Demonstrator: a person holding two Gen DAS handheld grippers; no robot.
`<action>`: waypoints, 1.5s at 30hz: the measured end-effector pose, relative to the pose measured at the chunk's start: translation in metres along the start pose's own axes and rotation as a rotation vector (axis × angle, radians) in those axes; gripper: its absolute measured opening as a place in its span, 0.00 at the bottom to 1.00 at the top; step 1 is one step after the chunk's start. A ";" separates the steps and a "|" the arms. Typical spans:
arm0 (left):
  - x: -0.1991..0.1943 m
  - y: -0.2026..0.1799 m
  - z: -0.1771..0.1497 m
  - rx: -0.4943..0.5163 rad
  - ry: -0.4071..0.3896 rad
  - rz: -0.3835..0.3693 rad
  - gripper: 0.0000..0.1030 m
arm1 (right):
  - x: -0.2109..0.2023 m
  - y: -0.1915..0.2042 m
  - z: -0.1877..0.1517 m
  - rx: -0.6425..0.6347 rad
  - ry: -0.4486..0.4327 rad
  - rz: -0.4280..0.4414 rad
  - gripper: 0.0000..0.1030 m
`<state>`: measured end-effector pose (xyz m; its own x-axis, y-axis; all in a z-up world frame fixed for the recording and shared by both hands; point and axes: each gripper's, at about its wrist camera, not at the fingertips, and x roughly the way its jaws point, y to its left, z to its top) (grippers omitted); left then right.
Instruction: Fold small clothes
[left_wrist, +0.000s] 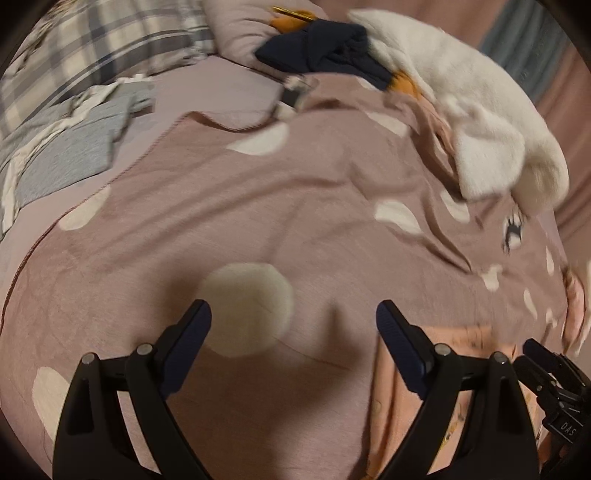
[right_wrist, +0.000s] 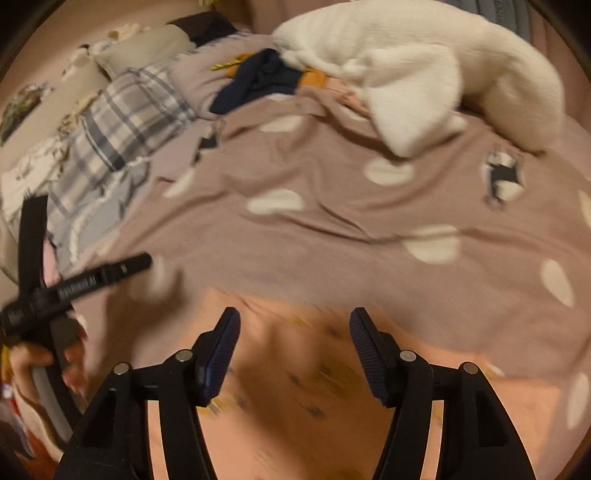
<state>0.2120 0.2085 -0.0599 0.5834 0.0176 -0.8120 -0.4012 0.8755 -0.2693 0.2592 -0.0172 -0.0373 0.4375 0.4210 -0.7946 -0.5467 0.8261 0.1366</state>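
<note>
Both grippers hover spread over the bed, garment waiting flat.

The mauve bedspread with cream spots (right_wrist: 295, 236) serves as folding surface; the peach printed small garment (right_wrist: 295, 387) lies flat under the right gripper (right_wrist: 293, 343), jaws parted, empty; the left gripper (left_wrist: 293, 332) likewise released beside it, likely ready for edges.
</note>
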 end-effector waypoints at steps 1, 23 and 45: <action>0.004 -0.008 -0.002 0.029 0.017 -0.006 0.88 | -0.004 -0.010 -0.009 0.013 0.012 -0.016 0.56; 0.043 -0.041 -0.014 0.187 0.066 0.129 0.99 | -0.005 -0.083 -0.048 0.246 0.019 -0.042 0.06; 0.000 -0.067 -0.021 0.173 0.008 0.063 0.99 | -0.061 -0.088 -0.079 0.365 -0.051 -0.178 0.67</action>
<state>0.2240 0.1401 -0.0527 0.5555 0.0719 -0.8284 -0.3090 0.9428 -0.1253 0.2242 -0.1451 -0.0474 0.5424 0.2696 -0.7957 -0.1741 0.9626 0.2076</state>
